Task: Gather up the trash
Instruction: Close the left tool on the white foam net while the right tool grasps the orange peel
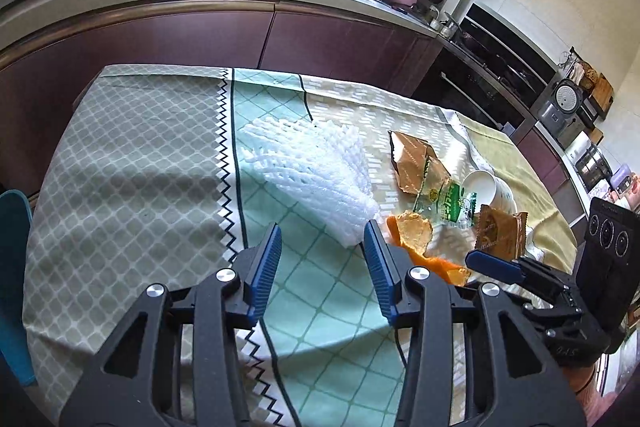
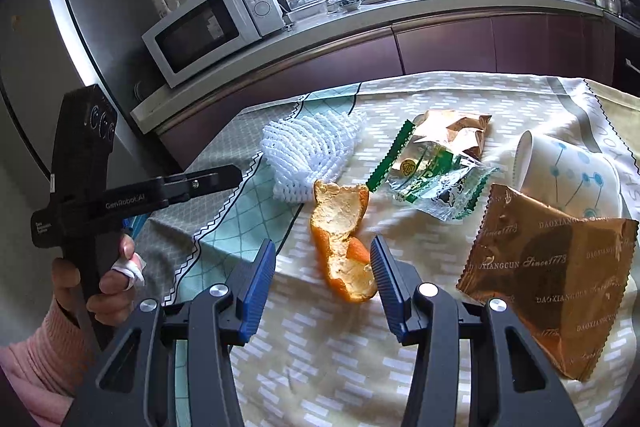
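Kitchen counters with a microwave (image 2: 208, 27) and a sink run behind a table draped in a patterned tablecloth (image 1: 132, 155), and all the trash lies gathered toward one end of that cloth. We hold both tools above it with nothing in either one. Our right gripper (image 2: 323, 269) stands wide open, empty, its jaws straddling the near end of the orange peel (image 2: 340, 235); our left gripper (image 1: 322, 257) is just as wide and empty, aimed at the near tip of the white foam net (image 1: 308, 171).

The peel looks to us like the piece in hand. It is curled and thin, so we judge it best to lower the right jaws until they bracket the peel's thicker folded middle, close gently, and lift straight up, rather than pinching the ragged edge, which may tear or slip. The foam net should squash easily, so the left jaws can close across its bunched end.

Just beyond the peel sits a clear wrapper with green print (image 2: 436, 183), and behind it a crumpled brown packet (image 2: 456, 131). A larger brown packet (image 2: 548, 291) lies right of the peel, with its far corner over a white cup (image 2: 572, 179) tipped on its side. The cup may not be trash at all, and it could roll if the packet is dragged; we would lift that packet cleanly. No bin shows in either view, so we cannot tell where the pieces go.
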Available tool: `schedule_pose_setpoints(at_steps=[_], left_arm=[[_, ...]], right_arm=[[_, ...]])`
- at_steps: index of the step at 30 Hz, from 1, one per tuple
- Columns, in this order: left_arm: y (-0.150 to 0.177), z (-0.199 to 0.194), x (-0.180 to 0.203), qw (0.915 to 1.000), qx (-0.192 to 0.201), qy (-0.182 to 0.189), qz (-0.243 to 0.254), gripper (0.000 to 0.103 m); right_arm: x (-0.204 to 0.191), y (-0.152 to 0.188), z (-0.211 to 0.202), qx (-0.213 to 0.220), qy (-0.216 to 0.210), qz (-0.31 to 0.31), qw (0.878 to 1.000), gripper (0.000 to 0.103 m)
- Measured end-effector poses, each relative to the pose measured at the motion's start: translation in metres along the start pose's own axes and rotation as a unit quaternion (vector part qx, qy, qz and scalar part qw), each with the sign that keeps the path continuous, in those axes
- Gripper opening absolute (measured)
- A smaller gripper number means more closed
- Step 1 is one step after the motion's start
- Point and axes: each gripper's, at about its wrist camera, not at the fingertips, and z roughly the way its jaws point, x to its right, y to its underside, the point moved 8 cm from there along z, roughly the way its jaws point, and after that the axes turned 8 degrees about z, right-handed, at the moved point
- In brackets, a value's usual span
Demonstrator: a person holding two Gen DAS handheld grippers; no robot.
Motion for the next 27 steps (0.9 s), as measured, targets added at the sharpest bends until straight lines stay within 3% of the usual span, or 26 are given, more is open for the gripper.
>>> schedule_pose_setpoints(at_steps=[16, 19, 27], left_arm=[[-0.017, 0.056, 0.003, 0.9983, -0.044, 0.003, -0.04, 0.047], [-0.016, 0.061, 0.001, 0.998, -0.046, 0.002, -0.044, 0.046], [-0.016, 0.062, 0.005, 0.997, -0.044, 0.032, -0.055, 0.017]], right_arm=[[0.004, 0.003, 0.011, -0.01, 0.014, -0.011, 1.0, 0.046], [0.004, 0.003, 0.012, -0.011, 0.015, -0.011, 1.0, 0.039], [0.005, 0.005, 0.017, -0.022, 0.001, -0.003, 1.0, 0.012]])
